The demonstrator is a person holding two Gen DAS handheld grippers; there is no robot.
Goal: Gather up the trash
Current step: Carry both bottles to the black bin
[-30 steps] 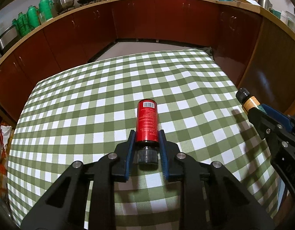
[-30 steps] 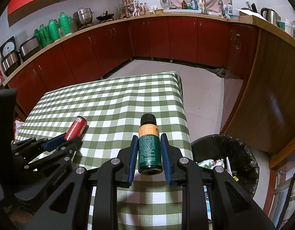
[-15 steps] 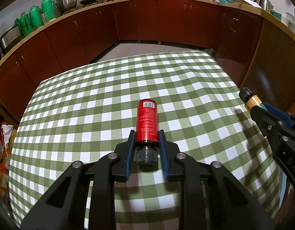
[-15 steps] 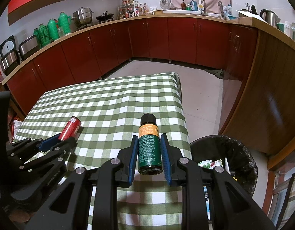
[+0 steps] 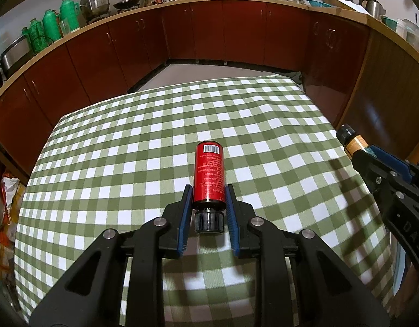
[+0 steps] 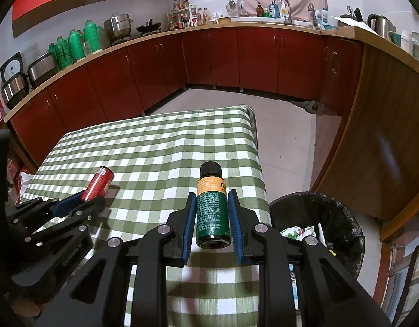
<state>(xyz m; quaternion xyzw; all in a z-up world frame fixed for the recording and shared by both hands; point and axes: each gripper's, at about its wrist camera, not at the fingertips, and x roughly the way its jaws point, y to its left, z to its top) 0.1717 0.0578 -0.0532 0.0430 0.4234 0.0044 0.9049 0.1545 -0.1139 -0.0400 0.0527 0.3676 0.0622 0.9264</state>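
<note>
My left gripper [image 5: 208, 199] is shut on a red bottle [image 5: 209, 175] with a black cap, held lengthwise above the checked tablecloth [image 5: 144, 141]. My right gripper [image 6: 212, 207] is shut on a green bottle [image 6: 211, 209] with an orange label band and a black cap pointing away. In the right wrist view the left gripper [image 6: 81, 204] and the red bottle [image 6: 98, 183] show at the left. The left wrist view catches the right gripper [image 5: 372, 160] and the green bottle's neck [image 5: 352, 140] at the right edge. A black-lined trash bin [image 6: 342, 218] stands on the floor right of the table.
Red kitchen cabinets [image 6: 209, 60] run around the room behind the table. A wooden counter side [image 6: 378, 141] rises at the right, close to the bin. The bin holds some wrappers [image 6: 299, 231]. Bags [image 5: 5, 190] sit on the floor left of the table.
Both grippers have lifted a little with their bottles still held; the table looks slightly farther below. The grips have not changed.
</note>
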